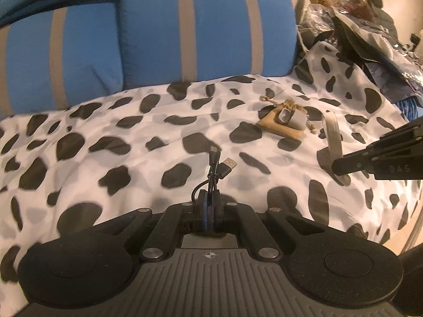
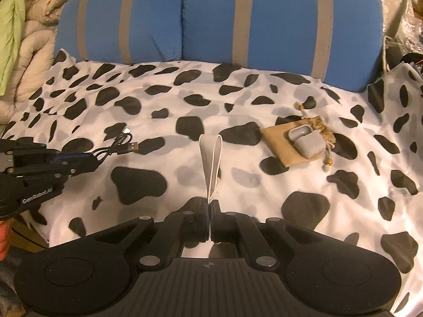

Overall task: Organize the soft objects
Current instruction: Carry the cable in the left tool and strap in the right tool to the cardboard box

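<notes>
My left gripper [image 1: 208,206] is shut on a bundled black USB cable [image 1: 218,167], whose plugs stick out above the cow-print cover [image 1: 105,121]. The same cable [image 2: 120,146] shows at the left of the right wrist view, held in the left gripper [image 2: 91,162]. My right gripper [image 2: 210,206] is shut on the end of a grey strap loop [image 2: 210,155]; the strap [image 1: 333,137] also shows beside the right gripper [image 1: 337,165] in the left wrist view. A tan drawstring pouch [image 2: 285,142] lies on the cover with a grey earbud case [image 2: 306,142] resting on it, apart from both grippers.
Two blue cushions with grey stripes [image 2: 264,26] stand along the back of the cover. A beige quilt and green cloth [image 2: 18,39] pile at the left. Dark clothes and plastic bags [image 1: 370,26] heap at the right. The pouch [image 1: 280,128] lies mid-right.
</notes>
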`<state>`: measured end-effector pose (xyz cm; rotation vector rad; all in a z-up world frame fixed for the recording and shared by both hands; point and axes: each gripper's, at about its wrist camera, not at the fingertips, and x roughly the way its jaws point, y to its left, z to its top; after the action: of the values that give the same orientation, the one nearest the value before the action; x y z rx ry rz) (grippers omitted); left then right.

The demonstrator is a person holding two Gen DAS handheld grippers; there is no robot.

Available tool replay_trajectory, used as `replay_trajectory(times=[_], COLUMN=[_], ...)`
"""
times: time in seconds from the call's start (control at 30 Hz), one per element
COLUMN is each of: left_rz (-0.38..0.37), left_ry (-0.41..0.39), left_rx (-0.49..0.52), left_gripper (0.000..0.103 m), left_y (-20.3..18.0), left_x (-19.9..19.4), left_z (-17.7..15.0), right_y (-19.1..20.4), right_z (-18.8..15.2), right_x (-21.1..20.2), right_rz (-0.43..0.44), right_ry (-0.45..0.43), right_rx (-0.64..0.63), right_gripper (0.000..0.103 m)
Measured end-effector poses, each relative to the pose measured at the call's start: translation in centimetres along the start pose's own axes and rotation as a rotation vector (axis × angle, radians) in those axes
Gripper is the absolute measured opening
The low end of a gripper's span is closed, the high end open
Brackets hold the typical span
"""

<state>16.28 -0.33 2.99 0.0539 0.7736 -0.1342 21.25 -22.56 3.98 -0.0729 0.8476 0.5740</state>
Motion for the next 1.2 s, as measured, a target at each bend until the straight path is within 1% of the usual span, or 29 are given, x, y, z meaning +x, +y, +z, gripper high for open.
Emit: replay_trajectory(times=[0.07,0.27,0.53,0.8,1.07,1.2], left_rz=[0.002,0.020,0.024,-0.009,-0.066,-0.099], left_ry=[0.005,0.029,0.056,0.089,0.127,0.162], left_rx=[-0.025,-0.054,-0.057,-0.083,-0.060,-0.049], left_gripper=[0.003,0.003,0.003,0.003,0.003,0.004], left_y=[0.2,-0.2,-1.6,-2.6,-4.1,-4.7], left_x=[-0.7,-2.8,-4.6,-6.5,-8.0,-8.3], left_z=[-0.4,-1.9,-3.7,-5.3,-6.8,-7.6], right_y=[0.3,0.9,1.7,3.5,5.2,5.7], right_z=[-0.3,-2.0,-4.2,-6.2,-8.6,-9.8], right_x=[-0.1,-0.7,-1.3,-1.9,-2.5,-2.9], right_rz=[0.006,0.009,0.016,0.034,0.052,0.047], right_ry=[0.010,0.048,0.102,0.141,0.184,0.211], right_rx=[0.006,0.023,0.049,0.043,0.035,0.029], right_gripper=[0.004,0.004,0.004,0.004,0.004,0.004])
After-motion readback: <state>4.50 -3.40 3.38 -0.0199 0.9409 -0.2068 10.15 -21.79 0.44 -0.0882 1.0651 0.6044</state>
